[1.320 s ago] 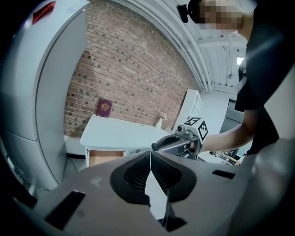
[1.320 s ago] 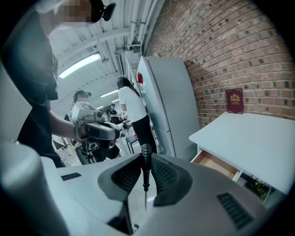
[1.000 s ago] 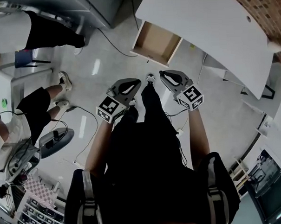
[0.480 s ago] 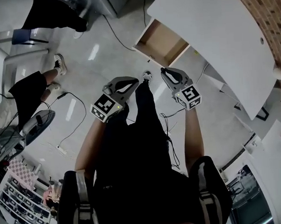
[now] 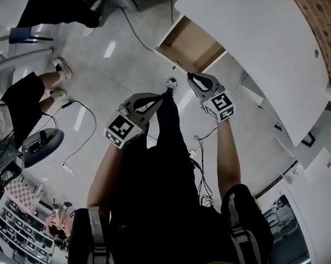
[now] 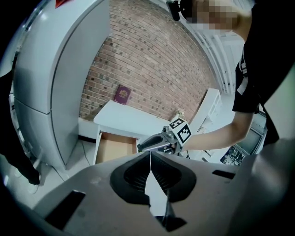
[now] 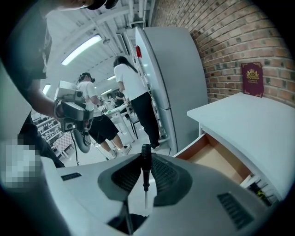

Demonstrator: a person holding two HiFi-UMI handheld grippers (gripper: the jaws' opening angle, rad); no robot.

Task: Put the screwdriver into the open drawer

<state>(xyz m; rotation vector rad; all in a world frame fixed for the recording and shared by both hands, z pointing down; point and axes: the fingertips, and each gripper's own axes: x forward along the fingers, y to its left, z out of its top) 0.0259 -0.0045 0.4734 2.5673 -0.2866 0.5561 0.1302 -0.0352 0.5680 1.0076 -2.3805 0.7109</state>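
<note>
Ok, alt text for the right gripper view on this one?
The right gripper holds a black-handled screwdriver between its jaws, handle away from the camera. To the right, an open wooden drawer sticks out under a white desk against a brick wall.

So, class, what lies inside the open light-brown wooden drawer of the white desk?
Only a bare brown bottom shows in the wooden drawer; the white desk top covers its rear part.

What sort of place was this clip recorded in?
Probably an indoor lab or workshop set up for recording rather than a home. There is a brick wall, a white desk with an open drawer, cables trailing across the glossy floor, and other people standing nearby.
</note>
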